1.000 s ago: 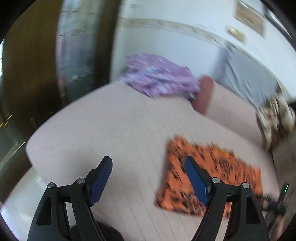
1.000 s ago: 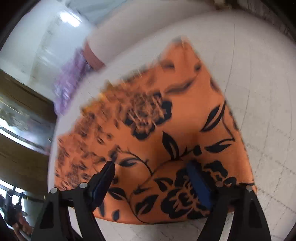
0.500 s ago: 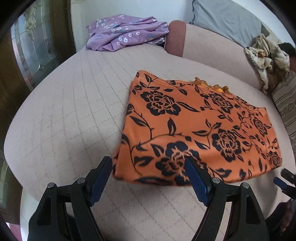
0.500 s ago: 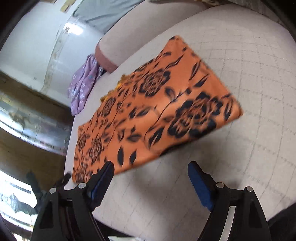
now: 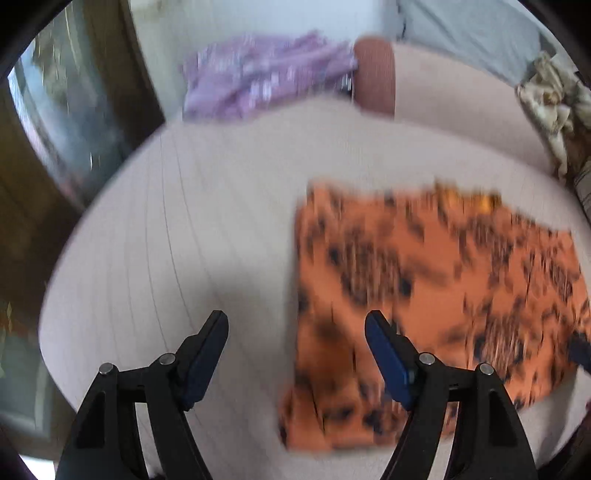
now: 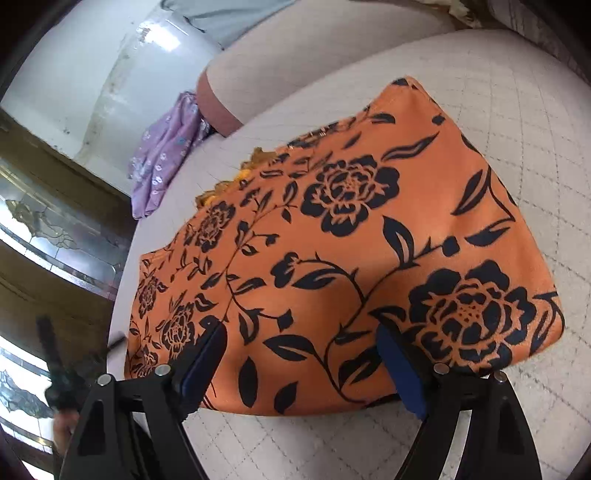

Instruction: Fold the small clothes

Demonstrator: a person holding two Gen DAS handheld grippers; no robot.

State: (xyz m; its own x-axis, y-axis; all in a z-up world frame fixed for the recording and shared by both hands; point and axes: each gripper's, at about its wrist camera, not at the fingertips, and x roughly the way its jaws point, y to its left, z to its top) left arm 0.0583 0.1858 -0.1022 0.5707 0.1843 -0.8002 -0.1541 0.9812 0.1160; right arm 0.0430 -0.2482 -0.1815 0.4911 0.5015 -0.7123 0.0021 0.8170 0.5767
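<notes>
An orange garment with black flowers (image 6: pixel 351 236) lies folded flat on the pale quilted bed; in the blurred left wrist view it (image 5: pixel 424 295) sits to the right. My left gripper (image 5: pixel 295 325) is open and empty, over the garment's left edge. My right gripper (image 6: pixel 301 339) is open and empty, close above the garment's near edge. The left gripper also shows faintly in the right wrist view (image 6: pixel 55 354) at the far left.
A purple flowered garment (image 5: pixel 258 74) lies at the bed's far end beside a reddish bolster (image 5: pixel 373 77). A grey pillow (image 5: pixel 472 33) and a crumpled cream cloth (image 5: pixel 554 107) lie at the back right. A dark wooden door with glass (image 6: pixel 44 229) stands beyond the bed edge.
Both grippers stayed open. The left view swung left and is motion-blurred. The right gripper moved back in close over the garment's near edge.
</notes>
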